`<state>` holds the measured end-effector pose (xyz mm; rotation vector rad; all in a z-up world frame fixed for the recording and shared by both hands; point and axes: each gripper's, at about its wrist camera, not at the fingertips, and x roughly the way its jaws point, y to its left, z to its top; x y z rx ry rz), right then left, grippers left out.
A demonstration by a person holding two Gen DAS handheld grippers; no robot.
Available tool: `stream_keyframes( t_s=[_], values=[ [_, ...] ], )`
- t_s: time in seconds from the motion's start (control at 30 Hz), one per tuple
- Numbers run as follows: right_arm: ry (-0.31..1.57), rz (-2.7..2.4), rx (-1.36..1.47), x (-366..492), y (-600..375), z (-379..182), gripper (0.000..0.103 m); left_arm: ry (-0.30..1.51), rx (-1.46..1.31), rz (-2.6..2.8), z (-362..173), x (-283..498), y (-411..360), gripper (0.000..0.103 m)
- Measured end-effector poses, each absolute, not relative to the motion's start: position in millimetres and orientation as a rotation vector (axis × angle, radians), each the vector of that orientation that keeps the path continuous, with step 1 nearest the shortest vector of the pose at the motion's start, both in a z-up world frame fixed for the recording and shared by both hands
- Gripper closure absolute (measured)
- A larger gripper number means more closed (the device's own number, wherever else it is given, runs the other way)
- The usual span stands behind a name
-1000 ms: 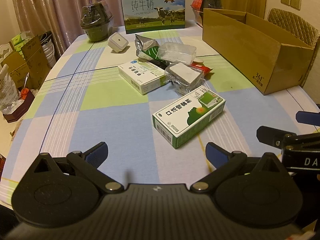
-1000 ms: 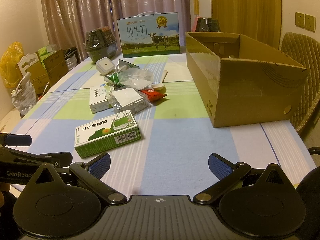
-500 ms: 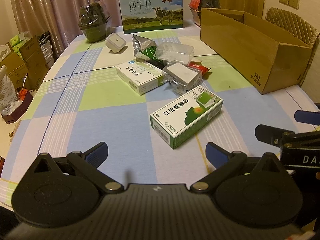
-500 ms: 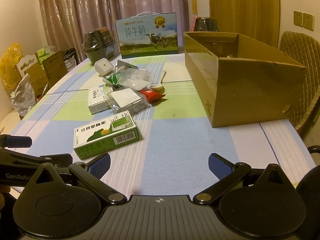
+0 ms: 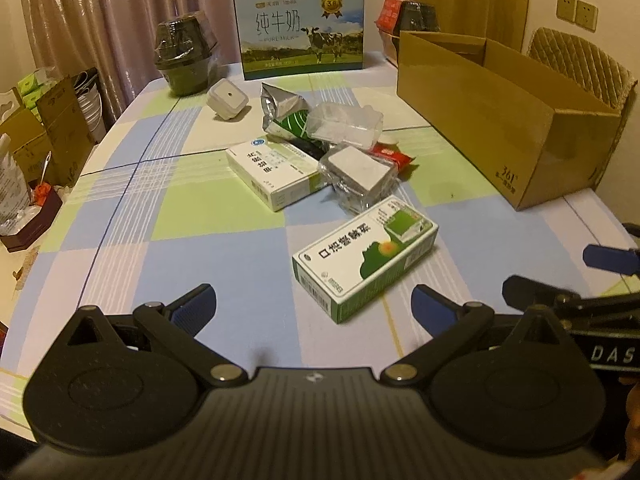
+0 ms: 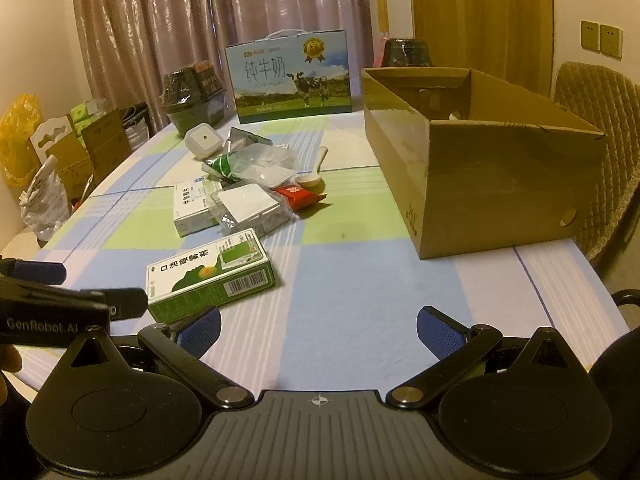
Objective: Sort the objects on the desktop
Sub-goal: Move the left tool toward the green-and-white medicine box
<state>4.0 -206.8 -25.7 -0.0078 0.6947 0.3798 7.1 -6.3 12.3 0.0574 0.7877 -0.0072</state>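
A green-and-white medicine box (image 5: 366, 258) (image 6: 210, 272) lies flat on the checked tablecloth, nearest to both grippers. Behind it sits a pile: a white medicine box (image 5: 276, 172), a clear-wrapped white square (image 5: 360, 176) (image 6: 248, 204), a clear plastic tray (image 5: 346, 126), a silver-green pouch (image 5: 282, 114), a red packet (image 6: 298, 196) and a white spoon (image 6: 316, 168). An open cardboard box (image 5: 508, 124) (image 6: 480, 148) stands to the right. My left gripper (image 5: 314, 308) is open, just short of the green box. My right gripper (image 6: 318, 330) is open over bare cloth, right of that box.
A milk carton gift box (image 5: 300, 28) stands at the table's far end with a dark wrapped pot (image 5: 184, 56) and a small white square device (image 5: 227, 100). A padded chair (image 6: 596, 120) stands right of the table. Cartons and bags (image 5: 36, 132) crowd the floor left.
Both grippers have eased slightly forward toward the table; the green box now sits a little lower and closer in the left wrist view. Neither gripper's opening has changed.
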Motion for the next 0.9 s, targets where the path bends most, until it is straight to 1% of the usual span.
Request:
stream_keyframes(
  t_s=[0.37,0.6,0.9],
  values=[
    [0.700,0.362,0.008,7,-210,-24,0.002,0.782,0.046,-0.044,24,15,7,0.001],
    [0.706,0.373,0.046,10,-213,-24,0.002,0.784,0.093,-0.143,32,27,19,0.001],
    [0.718,0.347,0.061,20,-213,-25,0.002,0.739,0.312,-0.290,29,36,27,0.001]
  ],
)
